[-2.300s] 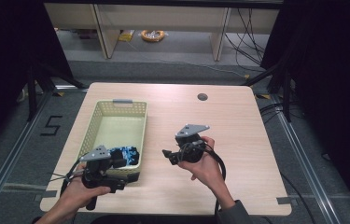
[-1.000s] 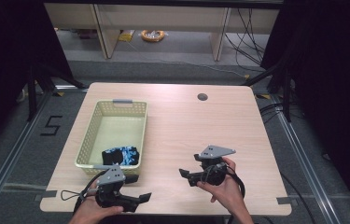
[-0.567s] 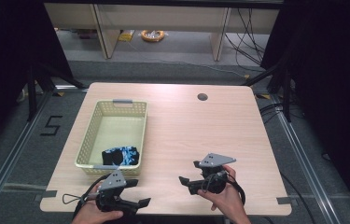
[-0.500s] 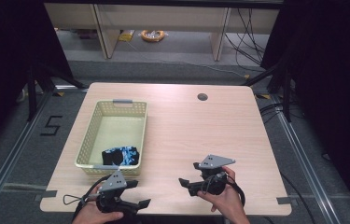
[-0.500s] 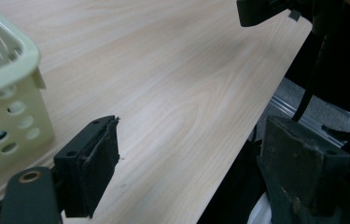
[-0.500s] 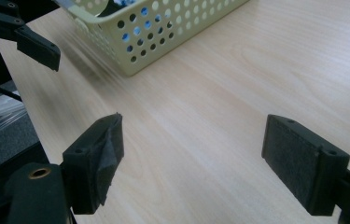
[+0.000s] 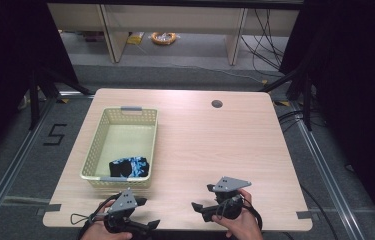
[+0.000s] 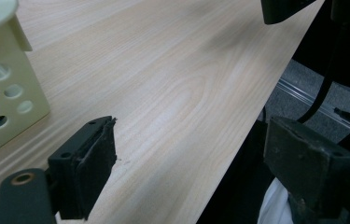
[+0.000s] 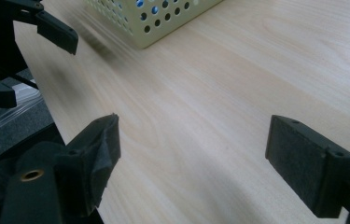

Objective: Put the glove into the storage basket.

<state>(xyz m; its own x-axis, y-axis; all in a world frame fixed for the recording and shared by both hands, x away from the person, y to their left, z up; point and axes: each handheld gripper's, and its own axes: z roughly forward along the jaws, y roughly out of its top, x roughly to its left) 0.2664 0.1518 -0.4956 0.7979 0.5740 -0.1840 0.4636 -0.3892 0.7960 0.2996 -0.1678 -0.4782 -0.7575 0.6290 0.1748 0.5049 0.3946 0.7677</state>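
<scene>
Grippers [image 7: 175,213] wide apart over smooth pale woodgrain table [image 7: 210,145]

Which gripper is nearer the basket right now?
Left. The left gripper sits just below the basket; the right gripper is farther off to its right.

Pale wood-grain desk [image 7: 210,150], rounded at the corners, with a small dark round hole [image 7: 217,104] near the far edge. Grey tape strips [image 7: 49,208] at the near corners. On the grey floor to the left, a black "5" mark [image 7: 55,134] beside a metal rail [image 7: 5,175]. Farther back, a yellow coil [image 7: 164,37] between pale furniture legs [image 7: 107,32], with black cables [image 7: 265,30] trailing right.
</scene>
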